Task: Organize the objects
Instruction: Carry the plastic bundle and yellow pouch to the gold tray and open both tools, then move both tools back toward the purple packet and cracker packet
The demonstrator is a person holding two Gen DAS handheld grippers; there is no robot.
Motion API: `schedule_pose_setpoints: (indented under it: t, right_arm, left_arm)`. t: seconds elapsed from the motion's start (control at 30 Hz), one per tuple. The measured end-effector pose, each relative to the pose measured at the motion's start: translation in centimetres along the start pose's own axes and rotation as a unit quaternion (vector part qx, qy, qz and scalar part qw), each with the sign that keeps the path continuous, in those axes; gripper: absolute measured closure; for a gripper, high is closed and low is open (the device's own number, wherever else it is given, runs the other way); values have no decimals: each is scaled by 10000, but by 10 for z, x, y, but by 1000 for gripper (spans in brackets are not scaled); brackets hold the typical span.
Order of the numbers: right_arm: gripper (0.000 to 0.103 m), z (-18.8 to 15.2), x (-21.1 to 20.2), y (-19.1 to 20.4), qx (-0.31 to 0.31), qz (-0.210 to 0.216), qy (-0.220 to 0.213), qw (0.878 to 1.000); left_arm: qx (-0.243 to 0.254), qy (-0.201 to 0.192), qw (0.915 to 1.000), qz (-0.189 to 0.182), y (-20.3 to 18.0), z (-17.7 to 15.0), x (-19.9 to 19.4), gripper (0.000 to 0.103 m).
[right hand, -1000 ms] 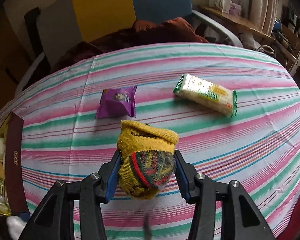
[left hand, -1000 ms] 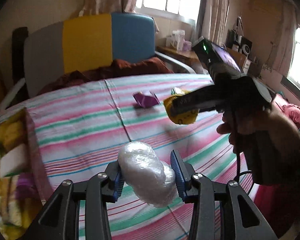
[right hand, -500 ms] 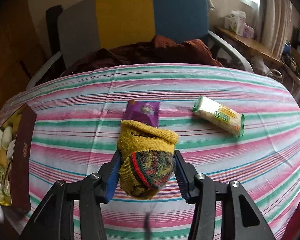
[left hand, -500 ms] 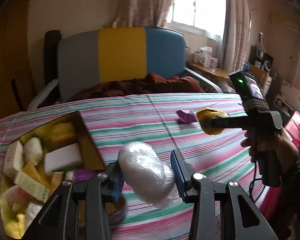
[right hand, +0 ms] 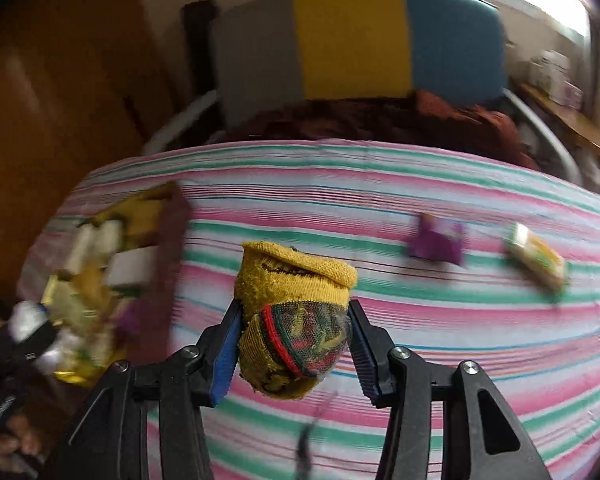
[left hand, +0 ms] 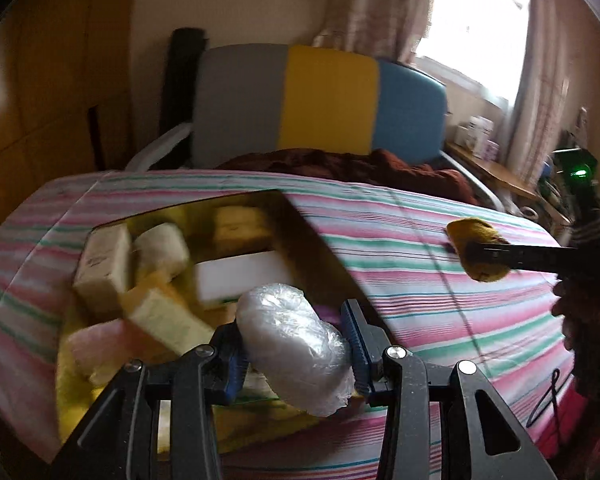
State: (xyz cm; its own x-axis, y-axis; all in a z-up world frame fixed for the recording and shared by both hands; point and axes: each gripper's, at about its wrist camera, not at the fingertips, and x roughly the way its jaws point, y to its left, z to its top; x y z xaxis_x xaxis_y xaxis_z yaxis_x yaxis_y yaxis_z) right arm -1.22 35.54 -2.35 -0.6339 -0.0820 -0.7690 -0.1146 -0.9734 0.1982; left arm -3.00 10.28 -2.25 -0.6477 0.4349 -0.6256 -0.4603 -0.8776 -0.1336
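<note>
My left gripper (left hand: 296, 344) is shut on a white lump wrapped in clear plastic (left hand: 294, 344), held above the near right part of an open gold-lined box (left hand: 308, 236) that holds several wrapped blocks. My right gripper (right hand: 294, 340) is shut on a rolled yellow sock (right hand: 296, 312) with red and green stripes, above the striped tablecloth (right hand: 420, 320). In the left wrist view the sock (left hand: 476, 254) and the right gripper (left hand: 482, 254) hang to the right of the box. A purple packet (right hand: 438, 242) and a yellow-green snack packet (right hand: 538, 260) lie on the cloth, far right.
The box (right hand: 168, 264) sits at the table's left end in the right wrist view, with a hand (right hand: 16, 436) and the left gripper's handle below it. A grey, yellow and blue chair (left hand: 324, 104) with dark red cloth stands behind the table. A wooden cupboard (left hand: 52, 80) is on the left.
Both grippers have swung left along the table with their loads. The box has come under the left gripper, and the two packets have slid to the right in the right wrist view.
</note>
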Motion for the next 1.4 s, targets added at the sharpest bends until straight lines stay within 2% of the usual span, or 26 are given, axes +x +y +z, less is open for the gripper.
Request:
schedule_pose_setpoints:
  t: [0.13, 0.3, 0.33, 0.4, 0.47, 0.6, 0.83, 1.0, 1.1, 1.4]
  right_arm:
    - [53, 11, 12, 51, -251, 514, 62, 9983]
    - [53, 27, 34, 98, -451, 810, 161, 9956]
    - [52, 30, 38, 105, -463, 800, 181, 9956]
    - [38, 38, 49, 117, -438, 785, 185, 9958]
    - [31, 42, 55, 124, -357, 814, 202, 9958]
    - [30, 40, 58, 126, -281, 824, 223, 9959]
    - [25, 20, 59, 119, -190, 600, 354, 9974]
    - [23, 6, 48, 119, -344, 370, 212, 9985]
    - [20, 0, 40, 119, -466, 122, 70, 9988]
    - [19, -15, 16, 107, -560, -304, -187, 9978]
  left_arm:
    - [-374, 27, 9993, 53, 29, -4, -1, 60]
    - [-639, -51, 9979, -76, 46, 5, 3, 59]
    - [-653, -94, 9978, -69, 48, 7, 4, 59]
    - [-670, -112, 9977, -46, 51, 15, 10, 58]
    - [-695, -155, 9975, -23, 53, 19, 13, 51]
    - [-653, -139, 9976, 163, 56, 18, 18, 51]
    - [-694, -84, 9965, 461, 60, 9, 15, 51]
    - [-511, -113, 9962, 696, 52, 4, 7, 45]
    - [-474, -178, 9960, 737, 48, 3, -1, 40]
    - [-255, -237, 9973, 646, 29, 1, -16, 39]
